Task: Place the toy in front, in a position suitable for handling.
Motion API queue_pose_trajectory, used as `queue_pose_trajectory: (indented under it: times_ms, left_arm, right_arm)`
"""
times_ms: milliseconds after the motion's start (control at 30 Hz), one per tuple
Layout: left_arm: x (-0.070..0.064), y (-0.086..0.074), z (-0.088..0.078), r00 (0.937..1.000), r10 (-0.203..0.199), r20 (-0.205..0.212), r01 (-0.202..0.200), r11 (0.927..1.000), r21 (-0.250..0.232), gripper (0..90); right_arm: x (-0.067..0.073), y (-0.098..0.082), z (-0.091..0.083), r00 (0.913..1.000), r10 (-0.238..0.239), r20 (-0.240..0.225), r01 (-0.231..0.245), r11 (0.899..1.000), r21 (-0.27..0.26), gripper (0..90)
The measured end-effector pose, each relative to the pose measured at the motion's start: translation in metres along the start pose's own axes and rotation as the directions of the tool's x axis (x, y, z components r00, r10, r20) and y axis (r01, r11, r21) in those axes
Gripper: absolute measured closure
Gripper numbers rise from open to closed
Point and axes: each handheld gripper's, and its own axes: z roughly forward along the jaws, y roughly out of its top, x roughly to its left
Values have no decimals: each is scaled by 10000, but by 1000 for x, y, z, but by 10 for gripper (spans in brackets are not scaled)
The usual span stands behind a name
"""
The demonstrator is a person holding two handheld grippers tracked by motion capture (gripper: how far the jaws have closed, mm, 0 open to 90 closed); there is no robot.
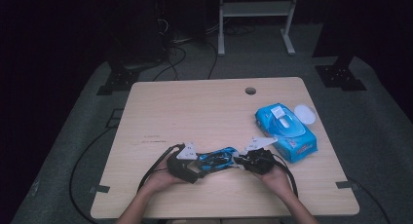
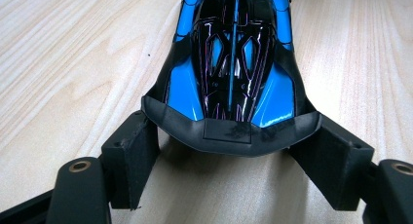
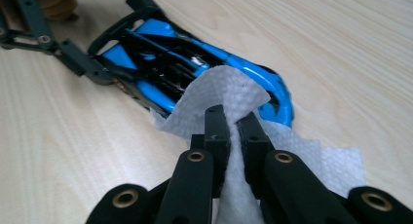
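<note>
A blue-and-black toy car point(image 1: 218, 159) lies on the pale wooden desk point(image 1: 195, 112), near the edge closest to the person and between the two hands. In the left gripper view the toy car point(image 2: 234, 63) points away from the camera, its dark rear wing nearest the lens. The left hand-held gripper point(image 1: 195, 169) is clamped on the toy car – its two black pads press against the sides of the car's rear end, just below the ends of the wing point(image 2: 231, 131).

The right hand-held gripper point(image 1: 239, 160) meets the opposite end of the car. Its jaws stand together, pinching a white textured wipe point(image 3: 229, 100); in the right gripper view the wipe rises in a fold above the jaw tips and lies against the blue bodywork at the car's near end, while a loose flap of it spreads flat on the desk to the right of the jaws. The same view shows the left hand-held gripper point(image 3: 104, 63) farther off, holding the car's far end.

The person's left hand point(image 1: 158, 181) and right hand point(image 1: 278, 179) enter from the bottom of the high view, each trailing a black cable.

Well apart from the car, toward the desk's right side, lies a blue pack of wet wipes point(image 1: 286, 131) with its white lid point(image 1: 305, 114) flipped open – a round cable hole point(image 1: 250, 91) sits in the desk near the far edge.
</note>
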Motion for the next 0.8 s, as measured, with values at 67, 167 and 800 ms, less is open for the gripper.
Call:
queue_pose_trajectory:
  times_ms: [67, 167, 800]
  left_arm:
    - [0, 0, 0, 10000, 1, -3, -1, 10000, 1, 263]
    - [1, 0, 0, 10000, -20, 40, 20, 10000, -11, 263]
    - [1, 0, 1, 10000, -22, 57, 22, 10000, -60, 264]
  right_arm:
    - [-4, 0, 1, 9997, -59, 251, 56, 9999, 141, 849]
    - [-18, -1, 7, 9971, 653, 379, -651, 9979, -63, 848]
    - [-18, 10, 16, 9965, 414, 730, -412, 9991, -46, 848]
